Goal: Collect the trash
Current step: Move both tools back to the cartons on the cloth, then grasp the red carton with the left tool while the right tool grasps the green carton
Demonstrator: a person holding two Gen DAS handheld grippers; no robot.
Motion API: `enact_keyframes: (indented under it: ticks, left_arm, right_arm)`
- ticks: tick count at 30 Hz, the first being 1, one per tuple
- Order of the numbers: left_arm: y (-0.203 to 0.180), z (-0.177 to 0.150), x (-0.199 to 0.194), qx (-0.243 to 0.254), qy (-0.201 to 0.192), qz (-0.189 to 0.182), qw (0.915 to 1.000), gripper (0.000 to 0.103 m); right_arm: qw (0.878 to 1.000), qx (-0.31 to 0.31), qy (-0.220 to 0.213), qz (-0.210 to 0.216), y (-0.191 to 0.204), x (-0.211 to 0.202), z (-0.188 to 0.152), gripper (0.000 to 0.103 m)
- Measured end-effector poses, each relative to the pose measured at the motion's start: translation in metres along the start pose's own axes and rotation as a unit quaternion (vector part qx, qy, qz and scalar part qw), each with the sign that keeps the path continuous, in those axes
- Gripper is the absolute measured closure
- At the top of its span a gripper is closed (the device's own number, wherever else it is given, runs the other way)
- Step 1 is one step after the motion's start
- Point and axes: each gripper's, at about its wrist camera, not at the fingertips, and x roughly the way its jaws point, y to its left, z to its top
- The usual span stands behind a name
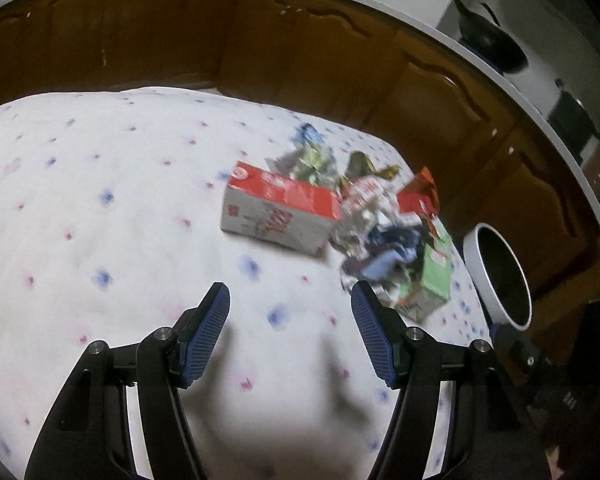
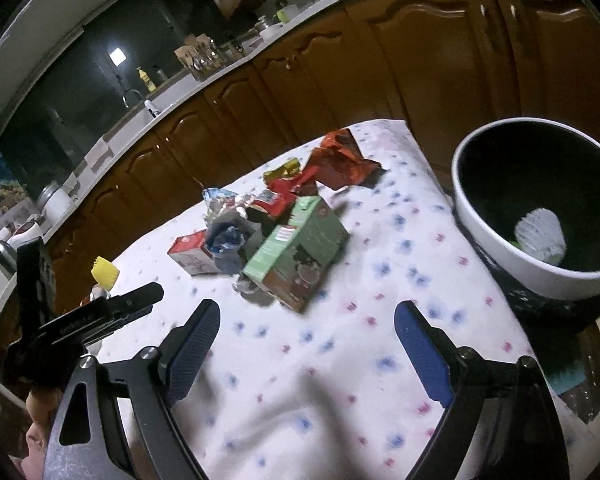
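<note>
A pile of trash lies on the flowered white tablecloth [image 1: 100,200]: a red and white carton [image 1: 278,210], a green box [image 1: 434,276], crumpled foil wrappers [image 1: 364,216] and a red foil wrapper [image 1: 418,196]. My left gripper [image 1: 290,300] is open and empty, above the cloth in front of the pile. In the right wrist view the green box [image 2: 300,248], the red wrapper [image 2: 340,160] and the carton [image 2: 192,254] lie ahead of my right gripper [image 2: 306,314], which is open and empty. A white-rimmed black bin [image 2: 536,208] holds a white crumpled piece [image 2: 540,234].
The bin [image 1: 498,276] stands off the table's right edge. Brown cabinets [image 1: 260,40] with a white counter run behind the table. A yellow object [image 2: 105,273] stands at the table's left side. The left gripper's body [image 2: 80,320] shows at the left of the right wrist view.
</note>
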Motion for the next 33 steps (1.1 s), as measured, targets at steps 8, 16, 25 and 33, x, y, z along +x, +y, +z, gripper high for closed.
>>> enact_keyframes:
  ticks: [8,16,25,33]
  left_arm:
    - [0.007,0.024,0.015,-0.056,0.006,-0.018,0.9982,0.034]
    - [0.001,0.053,0.05,-0.104,0.027,0.004,0.9942,0.028]
    - [-0.003,0.067,0.087,-0.098,0.035,0.06,0.9927,0.026]
    - [-0.011,0.06,0.069,-0.022,0.021,0.042,0.9987,0.064]
  right_arm:
    - [1.0,0.012,-0.002,0.008,0.005,0.021,0.012,0.013]
    - [1.0,0.004,0.004,-0.01,0.015,0.05,0.024,0.017]
    - [0.999,0.008,0.033,-0.025,0.009,0.075,0.024,0.025]
    - [0.999,-0.019,0.026,-0.003,0.013,0.056,0.024,0.064]
